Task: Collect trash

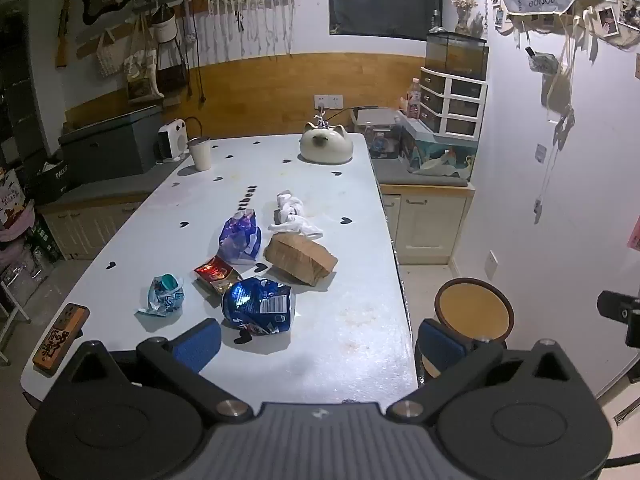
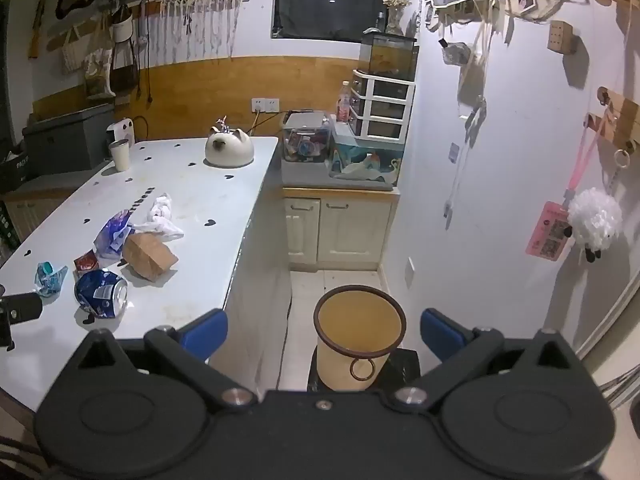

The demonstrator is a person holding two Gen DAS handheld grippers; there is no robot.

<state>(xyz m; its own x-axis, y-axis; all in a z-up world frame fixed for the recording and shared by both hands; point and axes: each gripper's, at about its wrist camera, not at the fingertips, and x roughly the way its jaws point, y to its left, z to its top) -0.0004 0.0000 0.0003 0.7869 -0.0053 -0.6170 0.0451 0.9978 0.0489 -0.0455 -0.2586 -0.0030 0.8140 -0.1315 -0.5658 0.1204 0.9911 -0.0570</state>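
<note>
Trash lies on the white table: a crushed blue can, a red wrapper, a teal wrapper, a purple bag, a brown paper bag and a white plastic bag. The can also shows in the right wrist view. My left gripper is open and empty above the table's near edge, just short of the can. My right gripper is open and empty above the tan trash bin, which stands on the floor right of the table.
A phone in an orange case lies at the table's near left corner. A cup and a cat-shaped ceramic pot stand at the far end. Cabinets and storage boxes line the back wall.
</note>
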